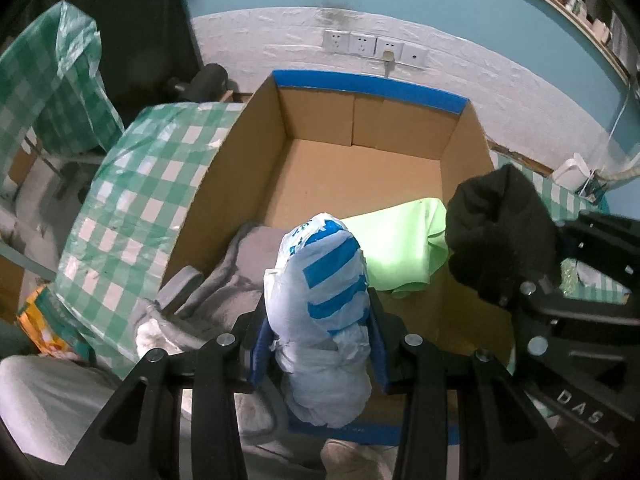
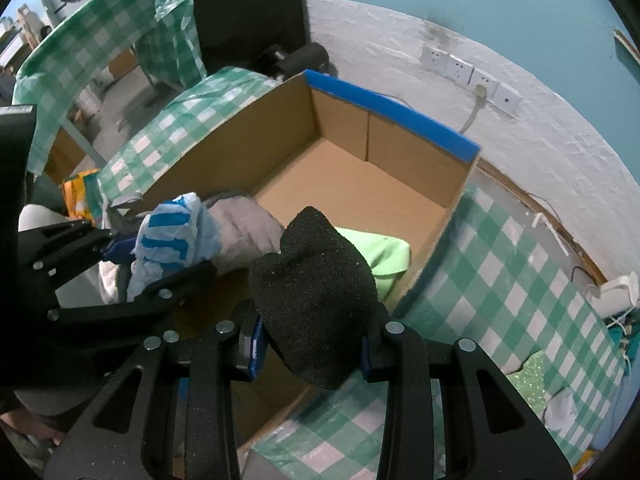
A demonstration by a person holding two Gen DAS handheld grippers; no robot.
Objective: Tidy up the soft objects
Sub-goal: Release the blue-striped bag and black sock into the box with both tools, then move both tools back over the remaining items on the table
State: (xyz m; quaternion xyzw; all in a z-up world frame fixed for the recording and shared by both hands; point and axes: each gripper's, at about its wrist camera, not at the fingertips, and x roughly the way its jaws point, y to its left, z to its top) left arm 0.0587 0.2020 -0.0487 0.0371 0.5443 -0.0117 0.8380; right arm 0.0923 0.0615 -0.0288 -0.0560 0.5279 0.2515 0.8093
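left wrist, crinkly striped plastic bundle (image 1: 324, 304), knitted black hat (image 1: 500, 236), cardboard box (image 1: 224, 184)

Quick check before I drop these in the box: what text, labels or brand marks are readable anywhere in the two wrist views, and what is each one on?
"DAS": raised letters on the black body of the right gripper, seen in the left wrist view.
Blue print on the white plastic bag in the left gripper: crumpled, unreadable.
Orange package beside the cardboard box: print too blurred.
Black knit hat: no label visible.
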